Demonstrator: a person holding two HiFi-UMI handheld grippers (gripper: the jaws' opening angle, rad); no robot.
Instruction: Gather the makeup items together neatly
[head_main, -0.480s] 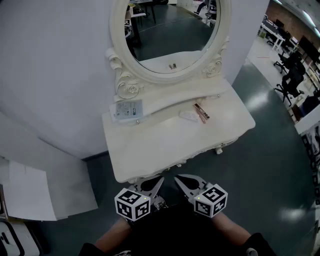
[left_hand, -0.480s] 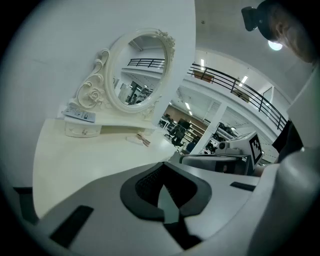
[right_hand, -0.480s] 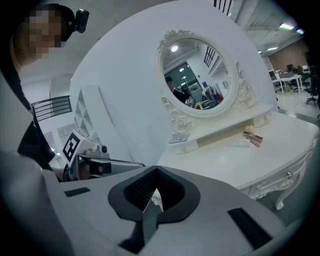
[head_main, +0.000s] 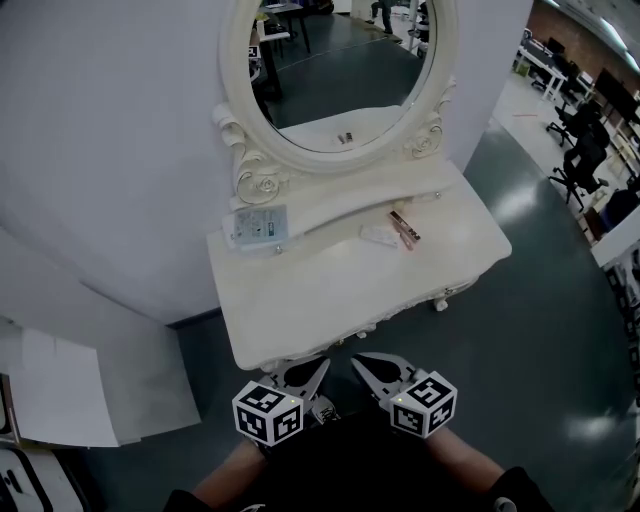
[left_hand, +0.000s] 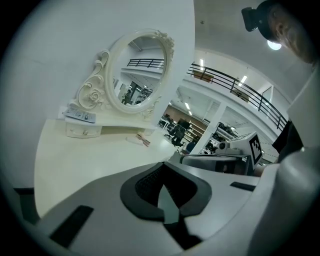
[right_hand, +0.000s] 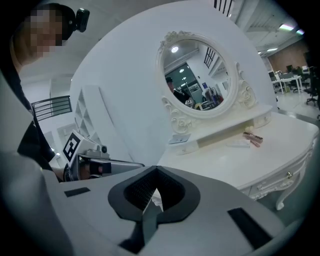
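Observation:
On the white vanity table (head_main: 330, 290) lie a flat white makeup item (head_main: 378, 235) and, touching its right side, a slim pink-brown stick (head_main: 404, 227). A pale printed packet (head_main: 255, 226) rests on the raised shelf at the left, below the mirror. Both grippers hang in front of the table's near edge, well short of the items. My left gripper (head_main: 322, 362) is shut and empty, and my right gripper (head_main: 356, 360) is shut and empty. In the right gripper view the stick (right_hand: 253, 137) and the packet (right_hand: 180, 139) show far beyond the jaws.
An oval mirror (head_main: 340, 70) in a carved white frame stands at the table's back. A tiny object (head_main: 432, 196) lies on the shelf's right end. White panels (head_main: 60, 390) lean by the wall at the left. Dark floor surrounds the table, and office chairs (head_main: 585, 150) stand far right.

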